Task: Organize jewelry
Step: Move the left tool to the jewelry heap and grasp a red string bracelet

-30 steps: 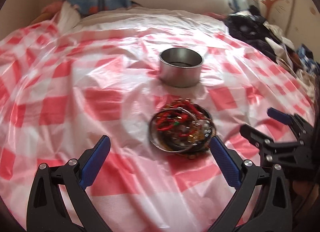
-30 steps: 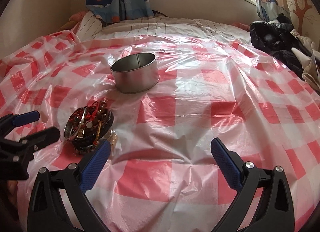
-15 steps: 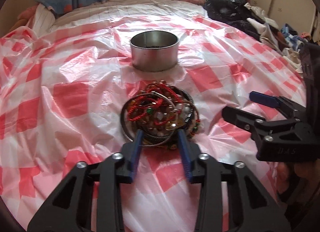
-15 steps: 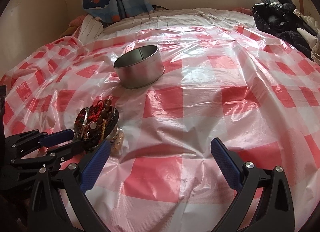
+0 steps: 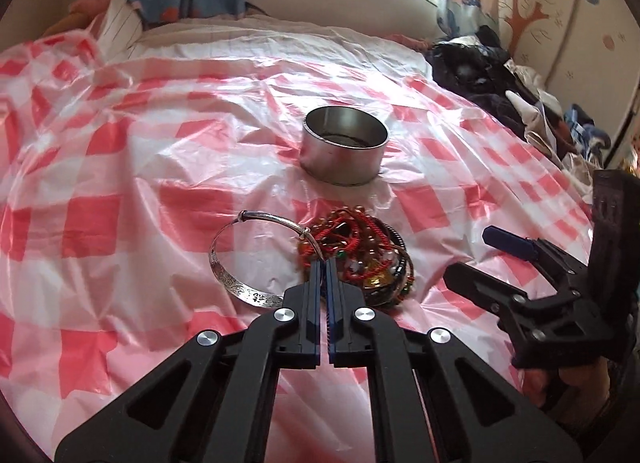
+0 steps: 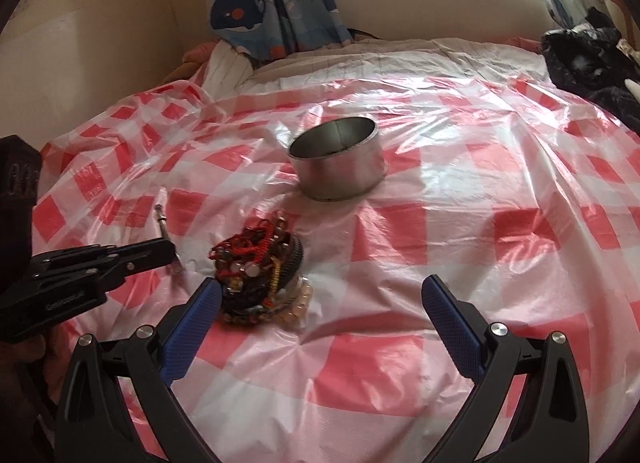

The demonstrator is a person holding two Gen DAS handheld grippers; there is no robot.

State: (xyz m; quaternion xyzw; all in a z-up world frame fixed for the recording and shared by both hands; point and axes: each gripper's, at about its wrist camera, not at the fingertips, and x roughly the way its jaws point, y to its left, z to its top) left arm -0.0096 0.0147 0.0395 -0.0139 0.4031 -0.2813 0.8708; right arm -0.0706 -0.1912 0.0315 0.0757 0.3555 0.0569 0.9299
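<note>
Silver, engraved and thin, the metal bangle is pinched at its near-right rim by your left gripper, whose blue-padded jaws have just closed on it; the hoop stands tilted, swung out to the left of the heap of red cords and glossy beads and resting on the red-and-white checked plastic sheet. Straight ahead, beyond the heap, stands the round, smooth steel tin, open at the top, so I judge the carry goes forward over the pile. Your left hand is the one engaged; your right gripper hangs with jaws wide and empty, its left pad just beside the heap. Expect hard metal to slip and tangled cords to snag.
</note>
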